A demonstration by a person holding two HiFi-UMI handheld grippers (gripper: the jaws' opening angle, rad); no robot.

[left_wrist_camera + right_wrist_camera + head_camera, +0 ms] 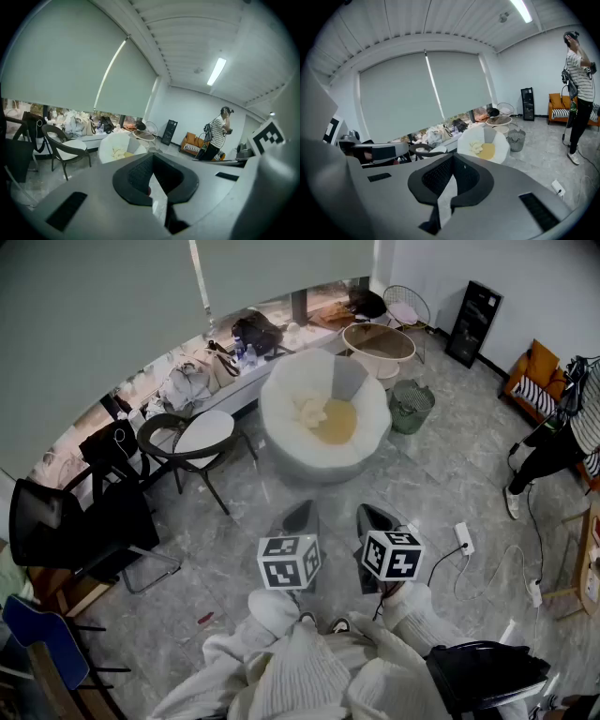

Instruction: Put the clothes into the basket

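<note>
Cream knitted sleeves [309,673] are holding the left gripper [300,514] and right gripper [375,518], both with jaws closed on nothing. Cream and yellow clothes [326,418] are lying on the white round beanbag chair [278,418] at upper centre, with the green mesh basket [410,407] just to its right (the jaws probably need opening before they reach the heap).

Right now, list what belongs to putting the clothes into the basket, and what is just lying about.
For the job: cream and yellow clothes on the white round armchair; green mesh basket; left gripper and right gripper, both shut, empty.
Lying about: dark wicker chair with white cushion; round cream table; black office chair; white power strip.
</note>
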